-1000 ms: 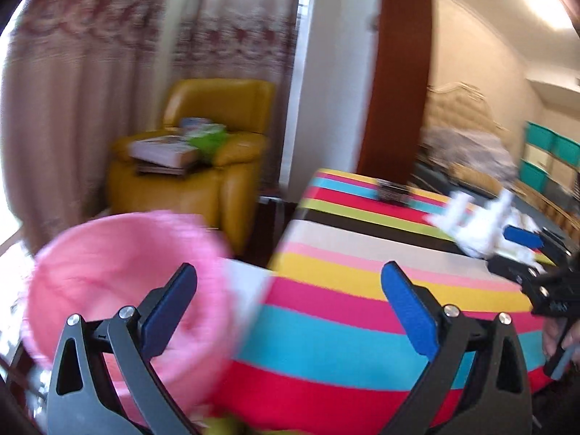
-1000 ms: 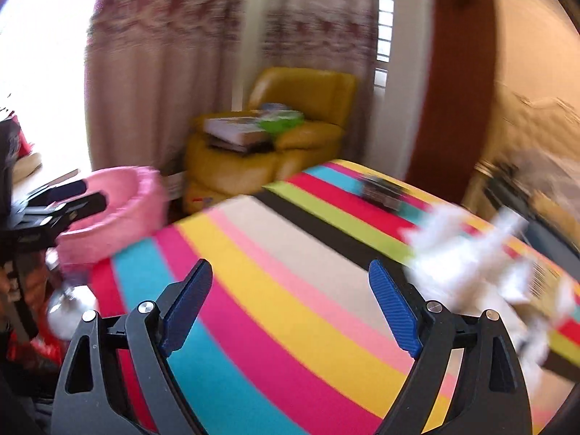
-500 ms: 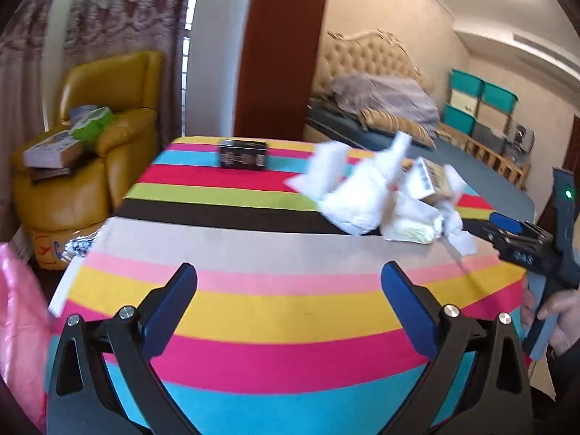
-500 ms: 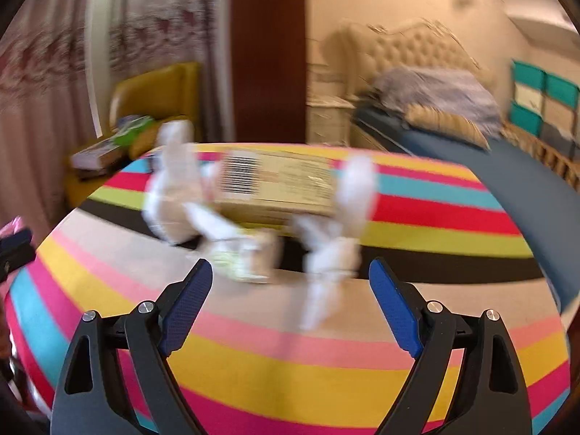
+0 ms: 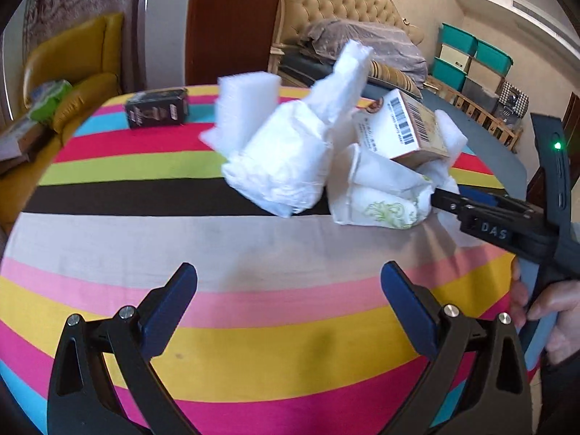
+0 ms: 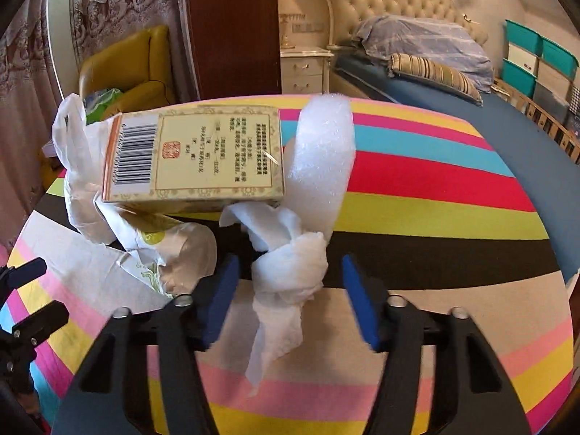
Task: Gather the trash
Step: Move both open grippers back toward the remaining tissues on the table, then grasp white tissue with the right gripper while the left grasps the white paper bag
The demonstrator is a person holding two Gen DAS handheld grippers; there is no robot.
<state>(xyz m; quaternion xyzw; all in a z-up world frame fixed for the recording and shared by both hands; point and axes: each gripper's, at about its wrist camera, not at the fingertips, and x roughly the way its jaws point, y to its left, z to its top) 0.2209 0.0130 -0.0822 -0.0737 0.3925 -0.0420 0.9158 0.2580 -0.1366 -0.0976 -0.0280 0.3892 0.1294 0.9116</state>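
Trash pile is sitting mid-table (image 5: 108,239): a twisted tissue (image 6: 290,272), foam strip (image 6: 322,152), carton (image 6: 195,156), plastic bag (image 5: 282,166) and a crumpled wrapper (image 5: 384,195).

The tissue is looking featherlight, soft and compressible, not fragile, probably easy to tear or slip out of a loose pinch. I'd be taking it at the knotted middle.

Right gripper (image 6: 290,301) is closing, jaws about half-wide, straddling that knot; pads not yet pressing it.

Left gripper (image 5: 290,301) is hanging wide open over bare cloth, short of the pile, touching nothing.
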